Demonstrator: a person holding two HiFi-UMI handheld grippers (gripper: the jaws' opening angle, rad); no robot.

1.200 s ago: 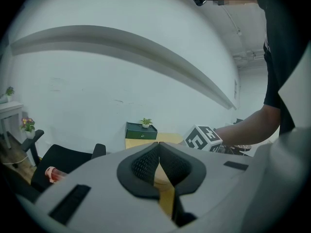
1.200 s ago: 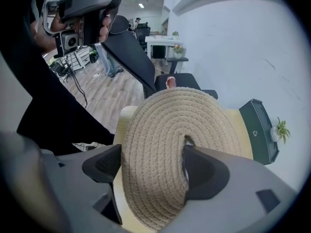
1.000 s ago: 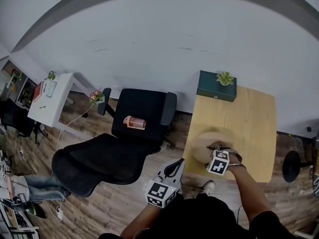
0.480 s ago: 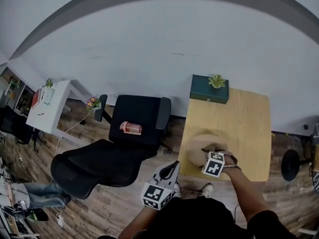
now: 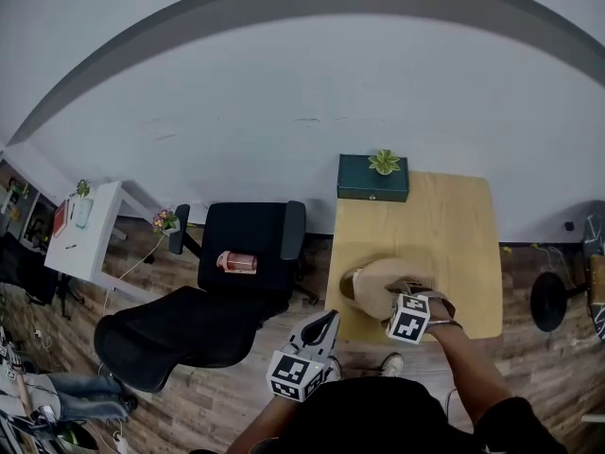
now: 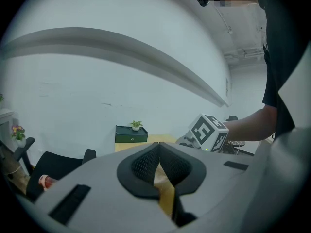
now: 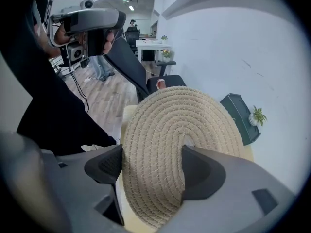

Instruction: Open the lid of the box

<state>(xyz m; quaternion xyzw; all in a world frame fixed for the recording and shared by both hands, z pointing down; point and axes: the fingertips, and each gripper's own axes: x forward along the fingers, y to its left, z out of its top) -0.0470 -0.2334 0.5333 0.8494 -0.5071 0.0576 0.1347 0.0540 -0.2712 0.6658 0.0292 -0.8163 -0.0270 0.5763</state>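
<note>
The black office chair (image 5: 246, 239) stands left of the pale wooden worktop (image 5: 463, 225). At the worktop's near left corner the round woven lid (image 5: 378, 287) is tipped up. The right tongs (image 7: 150, 166) are clenched on it near its rim, one pad behind the weave and one in front. The box (image 5: 348, 284) is almost wholly hidden under the lid. Only a darker brown sliver shows at the lid's left edge, and I cannot tell wall from inside. A green case (image 5: 371, 185) sits at the far edge, topped by a small plant (image 5: 384, 162). The left tongs (image 6: 158, 161) hang off the worktop, pressed together on nothing. A second ago the lid lay flat and no brown sliver showed.
</note>
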